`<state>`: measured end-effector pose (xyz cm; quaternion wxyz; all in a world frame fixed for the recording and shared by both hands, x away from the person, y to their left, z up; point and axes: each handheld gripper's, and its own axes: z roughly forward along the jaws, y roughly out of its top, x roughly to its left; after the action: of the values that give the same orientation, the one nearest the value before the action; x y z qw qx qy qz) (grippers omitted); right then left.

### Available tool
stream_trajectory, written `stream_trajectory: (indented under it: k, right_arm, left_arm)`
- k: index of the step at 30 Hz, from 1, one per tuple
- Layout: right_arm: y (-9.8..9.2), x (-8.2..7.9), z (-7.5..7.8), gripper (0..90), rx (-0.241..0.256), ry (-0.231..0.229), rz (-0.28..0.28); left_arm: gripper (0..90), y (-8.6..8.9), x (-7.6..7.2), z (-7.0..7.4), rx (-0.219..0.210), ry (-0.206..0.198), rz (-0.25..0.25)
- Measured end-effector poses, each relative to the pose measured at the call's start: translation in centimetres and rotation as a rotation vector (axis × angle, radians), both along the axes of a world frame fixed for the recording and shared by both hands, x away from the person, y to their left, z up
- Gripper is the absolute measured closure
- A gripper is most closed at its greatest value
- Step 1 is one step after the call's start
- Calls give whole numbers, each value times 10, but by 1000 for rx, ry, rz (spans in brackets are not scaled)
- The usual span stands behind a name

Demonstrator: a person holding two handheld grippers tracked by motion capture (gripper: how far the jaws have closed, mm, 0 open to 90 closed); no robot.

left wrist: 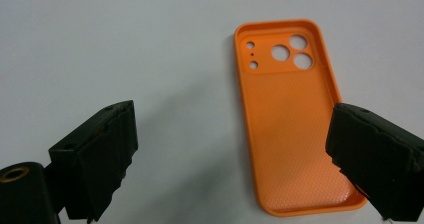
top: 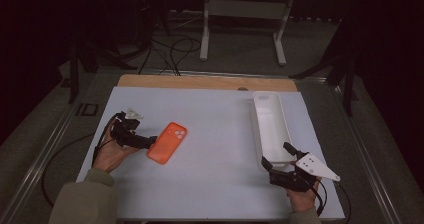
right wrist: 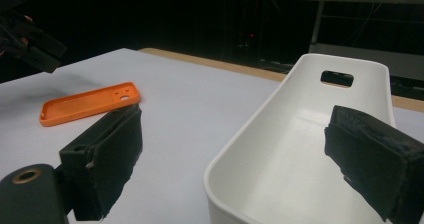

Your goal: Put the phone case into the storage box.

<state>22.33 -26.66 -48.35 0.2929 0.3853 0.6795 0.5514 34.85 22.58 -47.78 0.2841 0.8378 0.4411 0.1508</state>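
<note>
An orange phone case [top: 167, 142] lies inside-up on the white table top [top: 215, 159], left of centre. My left gripper [top: 145, 140] is open just left of it. In the left gripper view the case [left wrist: 295, 119] runs lengthwise, camera holes at its far end, and the left gripper [left wrist: 233, 109] has one jaw over the case's near right corner and the other over bare table. My right gripper [top: 276, 155] is open at the near end of an empty white tray [top: 270, 126]. The right gripper [right wrist: 237, 116] has one jaw outside the tray's [right wrist: 300, 149] wall and one over its inside.
The tray runs lengthwise along the table's right side, with a handle slot [right wrist: 337, 78] in its far end. A wooden strip [top: 205, 81] borders the far table edge. Beyond it are cables [top: 172, 51] on the floor and a white frame [top: 242, 14]. The other gripper [right wrist: 30, 39] hovers past the case [right wrist: 90, 104].
</note>
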Motion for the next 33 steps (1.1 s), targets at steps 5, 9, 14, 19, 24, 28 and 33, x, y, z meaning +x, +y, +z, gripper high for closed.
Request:
stream_trajectory:
  k: [5,9,14,19,24,28,33]
  right_arm:
    - [0,0,0,82,2,-2,-1]
    - [0,0,0,82,0,0,-1]
    - [0,0,0,82,0,1,-2]
    - [0,0,0,82,1,0,0]
    - [-1,0,0,84,-1,0,-3]
    - [-1,0,0,84,1,3,-3]
    - [-1,0,0,84,3,0,-3]
  left_arm:
    - [90,-2,3,-4,21,26,-5]
    - [103,-2,4,-6,32,33,-7]
    - [111,-2,5,-9,39,45,-4]
    - [132,-2,6,-9,40,53,-8]
    - [152,-2,8,-12,52,70,-13]
    - [166,-3,8,-14,64,88,-22]
    - [215,-4,10,-16,62,106,-34]
